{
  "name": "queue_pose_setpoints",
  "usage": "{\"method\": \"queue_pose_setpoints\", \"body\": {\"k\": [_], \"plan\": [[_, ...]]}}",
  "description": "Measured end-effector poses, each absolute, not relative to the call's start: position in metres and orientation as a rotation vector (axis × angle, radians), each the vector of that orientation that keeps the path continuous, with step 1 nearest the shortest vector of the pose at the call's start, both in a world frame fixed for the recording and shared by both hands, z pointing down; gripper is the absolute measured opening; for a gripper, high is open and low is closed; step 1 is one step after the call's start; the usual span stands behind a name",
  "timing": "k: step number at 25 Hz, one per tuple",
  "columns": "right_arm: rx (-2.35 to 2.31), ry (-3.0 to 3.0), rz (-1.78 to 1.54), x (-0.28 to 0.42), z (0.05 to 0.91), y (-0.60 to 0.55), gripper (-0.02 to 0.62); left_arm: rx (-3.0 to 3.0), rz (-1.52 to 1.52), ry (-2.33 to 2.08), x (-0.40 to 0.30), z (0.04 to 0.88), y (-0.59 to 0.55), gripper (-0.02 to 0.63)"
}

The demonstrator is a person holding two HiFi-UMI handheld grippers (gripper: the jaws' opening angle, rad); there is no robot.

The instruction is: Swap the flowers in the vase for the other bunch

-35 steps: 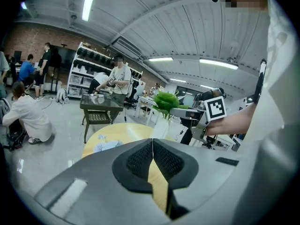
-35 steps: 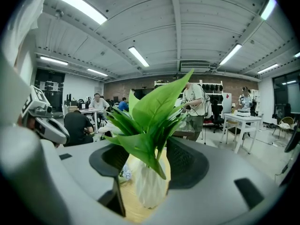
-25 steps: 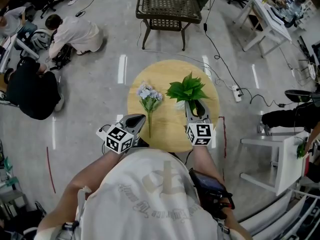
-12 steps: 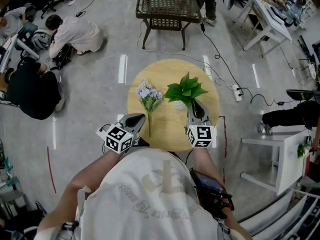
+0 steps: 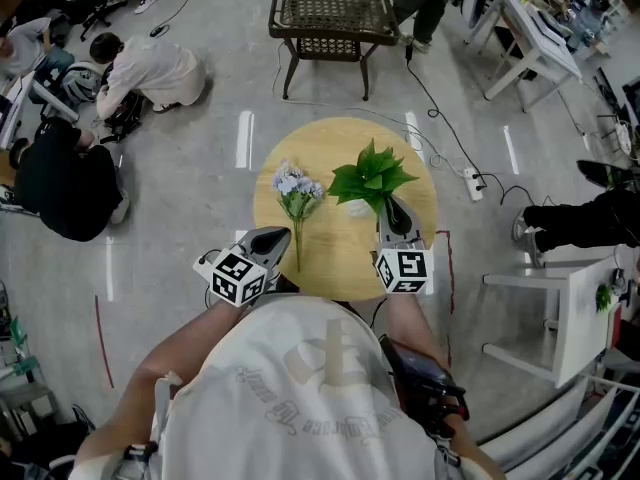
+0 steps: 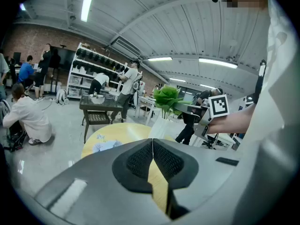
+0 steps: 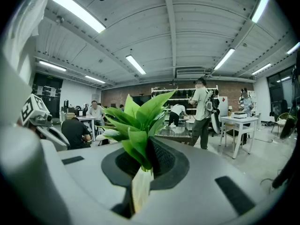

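Change: right gripper jaws, spread round stems a second earlier, had just been closing and were now pinched on green bunch stems just above vase. Unchanged: left gripper in same place, jaws pressed together, nothing between.
Green bunch stood upright in vase, right of table centre, leaves fanned upward. Blue flower bunch lay flat left of centre, long axis far-to-near, blooms toward far rim, stem end just beside left gripper.
Bare wood lay between bunches. Both grippers were over near rim.
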State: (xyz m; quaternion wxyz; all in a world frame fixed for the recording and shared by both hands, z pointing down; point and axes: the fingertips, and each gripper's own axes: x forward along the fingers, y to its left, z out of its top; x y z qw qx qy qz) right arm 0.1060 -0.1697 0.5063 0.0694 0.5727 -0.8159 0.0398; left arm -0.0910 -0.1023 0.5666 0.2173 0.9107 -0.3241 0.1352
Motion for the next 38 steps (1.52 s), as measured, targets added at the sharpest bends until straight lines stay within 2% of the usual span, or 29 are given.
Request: {"method": "queue_pose_setpoints", "body": {"k": [38], "plan": [[1.667, -2.653, 0.089, 0.104, 0.453, -0.176, 0.015, 2.528, 0.357, -0.894, -0.088, 0.569, -0.092, 0.008]]}}
